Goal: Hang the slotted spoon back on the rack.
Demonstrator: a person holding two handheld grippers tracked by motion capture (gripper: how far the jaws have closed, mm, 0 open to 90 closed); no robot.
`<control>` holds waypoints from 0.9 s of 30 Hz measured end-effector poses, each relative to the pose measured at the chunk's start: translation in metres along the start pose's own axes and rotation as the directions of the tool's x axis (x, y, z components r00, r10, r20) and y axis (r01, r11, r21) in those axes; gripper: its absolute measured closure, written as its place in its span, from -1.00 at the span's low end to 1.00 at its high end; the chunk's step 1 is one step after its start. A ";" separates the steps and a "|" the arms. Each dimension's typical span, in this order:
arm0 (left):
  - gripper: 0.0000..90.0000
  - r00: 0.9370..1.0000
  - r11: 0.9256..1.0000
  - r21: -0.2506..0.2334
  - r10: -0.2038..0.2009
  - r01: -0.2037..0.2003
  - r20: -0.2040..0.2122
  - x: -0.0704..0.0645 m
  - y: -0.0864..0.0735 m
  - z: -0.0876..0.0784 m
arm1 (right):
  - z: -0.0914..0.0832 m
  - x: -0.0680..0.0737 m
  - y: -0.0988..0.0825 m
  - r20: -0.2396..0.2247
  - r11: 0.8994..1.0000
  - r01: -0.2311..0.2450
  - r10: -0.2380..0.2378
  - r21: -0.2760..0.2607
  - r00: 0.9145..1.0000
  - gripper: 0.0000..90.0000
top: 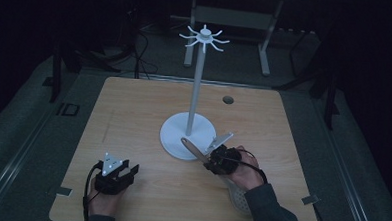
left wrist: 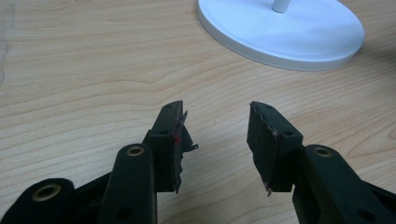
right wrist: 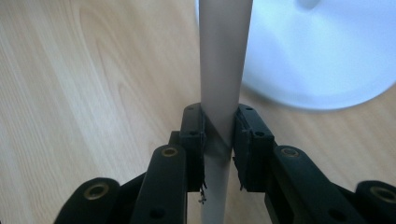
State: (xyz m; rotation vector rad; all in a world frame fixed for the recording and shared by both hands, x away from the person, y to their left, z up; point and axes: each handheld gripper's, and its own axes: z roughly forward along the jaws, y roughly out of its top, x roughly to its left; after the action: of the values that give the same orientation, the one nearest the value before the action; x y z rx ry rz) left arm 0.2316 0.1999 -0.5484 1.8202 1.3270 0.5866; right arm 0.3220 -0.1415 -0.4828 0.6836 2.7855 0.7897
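Right claw (top: 213, 159), lower center-right of the high view, clamps a pale utensil handle (right wrist: 219, 93) just beside the white stand's base (top: 175, 137); left claw (top: 129, 171), lower left, sits wide open and empty over the wooden table (top: 134, 108).

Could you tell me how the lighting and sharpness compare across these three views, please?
High view: dim, room nearly black, the table lit. Left gripper view: bright, wood grain sharp. Right gripper view: bright, but the handle and white stand base are soft and blurred.
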 end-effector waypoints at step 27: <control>0.25 1.000 1.000 -0.007 -0.003 0.003 -0.004 0.000 0.000 -0.001 | -0.054 -0.016 -0.009 0.151 0.889 -0.065 0.148 -0.454 0.977 0.67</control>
State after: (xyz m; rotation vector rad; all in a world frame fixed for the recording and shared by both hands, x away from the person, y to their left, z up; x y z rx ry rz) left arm 0.2312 0.2003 -0.5480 1.8116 1.3283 0.5924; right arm 0.3174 -0.1806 -0.4415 0.7753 2.2933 1.2665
